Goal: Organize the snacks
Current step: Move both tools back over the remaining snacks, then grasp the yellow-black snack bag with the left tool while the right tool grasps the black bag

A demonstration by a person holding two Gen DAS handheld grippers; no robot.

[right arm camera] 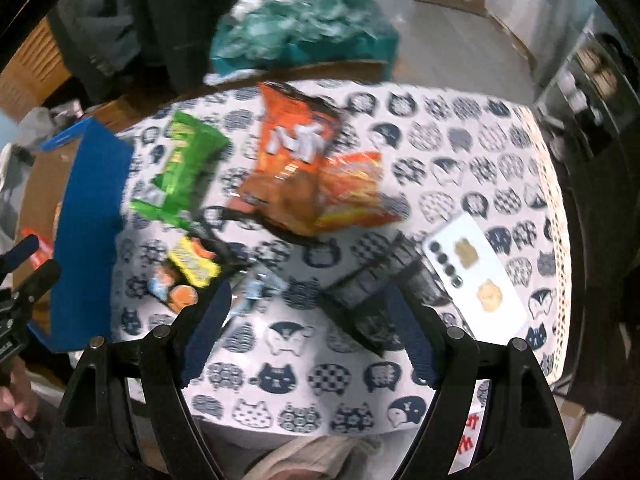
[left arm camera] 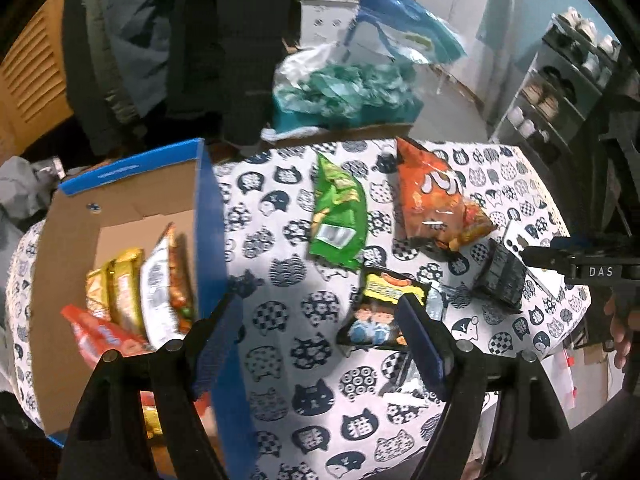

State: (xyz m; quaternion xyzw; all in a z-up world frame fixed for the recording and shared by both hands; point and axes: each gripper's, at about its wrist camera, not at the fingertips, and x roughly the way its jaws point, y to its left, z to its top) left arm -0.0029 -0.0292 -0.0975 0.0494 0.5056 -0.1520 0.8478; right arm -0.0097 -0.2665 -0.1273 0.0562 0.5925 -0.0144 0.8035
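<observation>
Left gripper (left arm camera: 320, 320) is seen w/ jaws spread apart and nothing between them, poised above a table draped in a cat-print cloth (left arm camera: 288, 368). Its left finger is framed against the blue wall of a cardboard box (left arm camera: 120, 200), its right finger against a yellow-and-black snack pack (left arm camera: 384, 308) lying flat on the cloth. Inside the box, gold packets (left arm camera: 120, 288), a white-and-red pack (left arm camera: 164, 288) and a red pouch (left arm camera: 104, 336) are stood side by side.

Right gripper (right arm camera: 308, 316) is likewise held w/ jaws apart and empty, above a dark, patterned packet (right arm camera: 376, 292) near the table's front edge; whether contact is made can't be told, the view being blurred.

Further out, a green snack bag (left arm camera: 340, 208) and a large orange bag (left arm camera: 432, 196) are laid near the table's middle, approx. side by side, w/ a smaller orange-red pack (right arm camera: 356, 192) overlapping the large one's corner. A white phone (right arm camera: 476, 268) is seen lying camera-side up just beside the dark packet, toward the table's right edge. Beyond the table, a heap of teal plastic bags (left arm camera: 344, 92) is visible.
</observation>
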